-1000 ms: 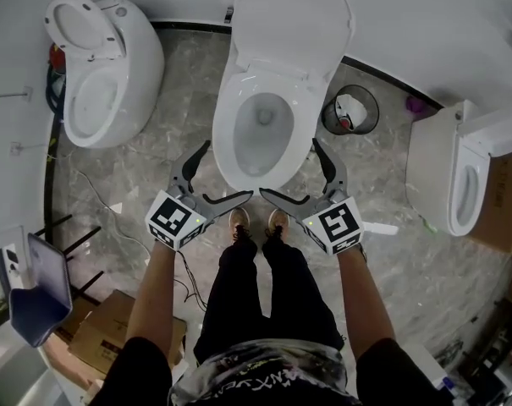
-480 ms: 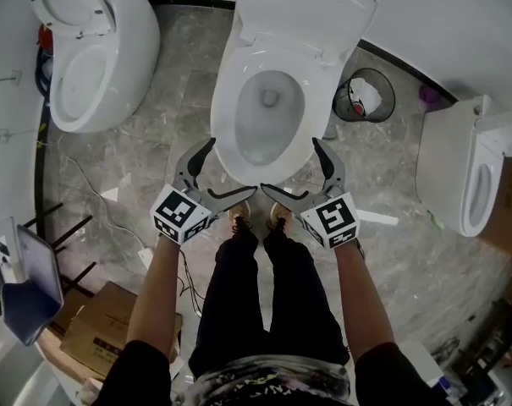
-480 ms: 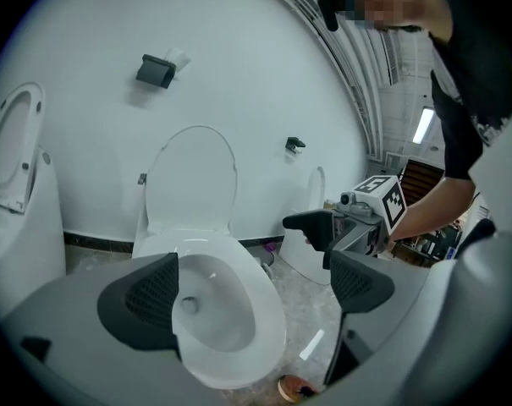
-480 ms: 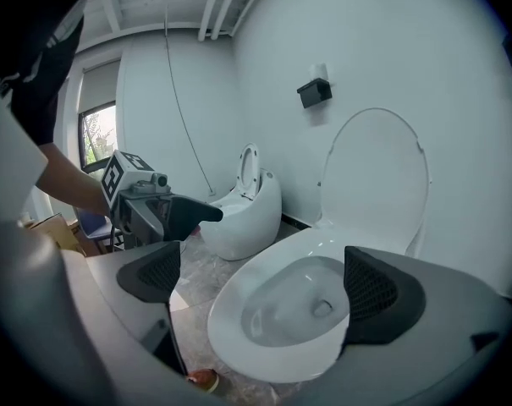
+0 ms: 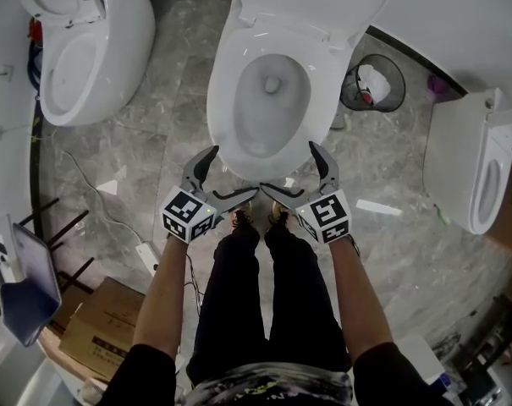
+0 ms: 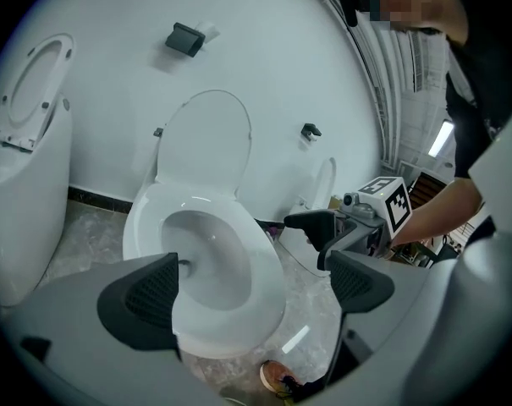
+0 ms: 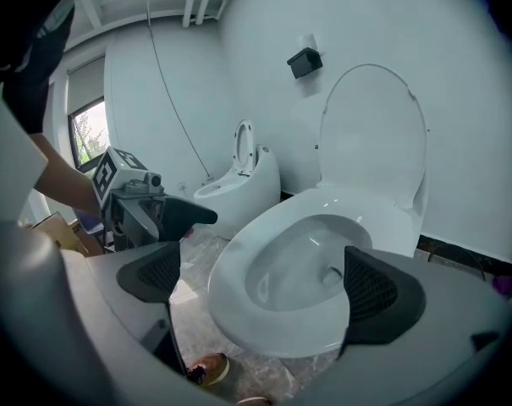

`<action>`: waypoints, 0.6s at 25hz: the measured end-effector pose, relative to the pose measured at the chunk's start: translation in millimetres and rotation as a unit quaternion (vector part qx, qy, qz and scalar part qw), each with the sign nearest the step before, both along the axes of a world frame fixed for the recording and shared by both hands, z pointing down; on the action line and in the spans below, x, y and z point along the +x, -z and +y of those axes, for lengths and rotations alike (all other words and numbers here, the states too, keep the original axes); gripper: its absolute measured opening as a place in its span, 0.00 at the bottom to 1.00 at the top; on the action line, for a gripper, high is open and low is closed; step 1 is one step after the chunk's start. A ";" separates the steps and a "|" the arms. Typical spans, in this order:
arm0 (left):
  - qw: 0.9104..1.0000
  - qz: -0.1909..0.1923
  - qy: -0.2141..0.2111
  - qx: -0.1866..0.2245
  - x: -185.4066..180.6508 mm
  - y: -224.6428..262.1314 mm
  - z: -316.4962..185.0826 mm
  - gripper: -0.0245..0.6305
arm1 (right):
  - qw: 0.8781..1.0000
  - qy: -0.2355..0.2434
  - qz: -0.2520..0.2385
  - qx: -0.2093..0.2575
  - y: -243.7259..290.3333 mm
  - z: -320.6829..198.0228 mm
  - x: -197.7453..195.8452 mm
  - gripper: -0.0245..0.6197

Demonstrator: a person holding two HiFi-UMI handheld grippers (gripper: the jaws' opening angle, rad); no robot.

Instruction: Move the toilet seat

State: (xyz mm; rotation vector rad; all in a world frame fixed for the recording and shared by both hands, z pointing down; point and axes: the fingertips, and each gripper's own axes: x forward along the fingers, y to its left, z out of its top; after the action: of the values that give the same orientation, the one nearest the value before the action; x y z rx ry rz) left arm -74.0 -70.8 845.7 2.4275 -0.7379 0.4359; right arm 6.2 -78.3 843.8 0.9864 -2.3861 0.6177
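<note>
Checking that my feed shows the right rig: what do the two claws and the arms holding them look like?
The left claw and right claw match: each has a grey body and two curved dark jaws lined with black textured pads. Behind each sits a white cube printed with black square markers. The arms wear short black sleeves.

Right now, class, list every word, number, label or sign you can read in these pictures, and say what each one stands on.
No text here can be read as words or numbers.
Left cube on the left claw: black-and-white square marker, no letters.
Right cube on the right claw: the same kind of marker, no letters.
Shirt print: cut off and too blurred to read.
</note>
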 end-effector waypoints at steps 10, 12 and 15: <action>0.968 0.113 0.195 -0.113 -29.4 -45.4 -3.1 0.86 | 0.971 -0.182 -0.119 -0.104 -54.9 5.9 38.5 0.95; 0.952 0.144 0.231 -0.142 -32.4 -53.9 0.0 0.86 | 0.954 -0.225 -0.145 -0.132 -67.2 9.2 49.1 0.95; 0.930 0.179 0.266 -0.179 -32.7 -66.1 6.0 0.86 | 0.931 -0.271 -0.178 -0.169 -83.0 16.0 57.2 0.95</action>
State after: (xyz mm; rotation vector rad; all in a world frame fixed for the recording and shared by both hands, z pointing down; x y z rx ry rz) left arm -106.7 -64.9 911.8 1.7966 -1.0031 -0.0867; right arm 63.4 -62.3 926.8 1.4795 -2.1639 1.4659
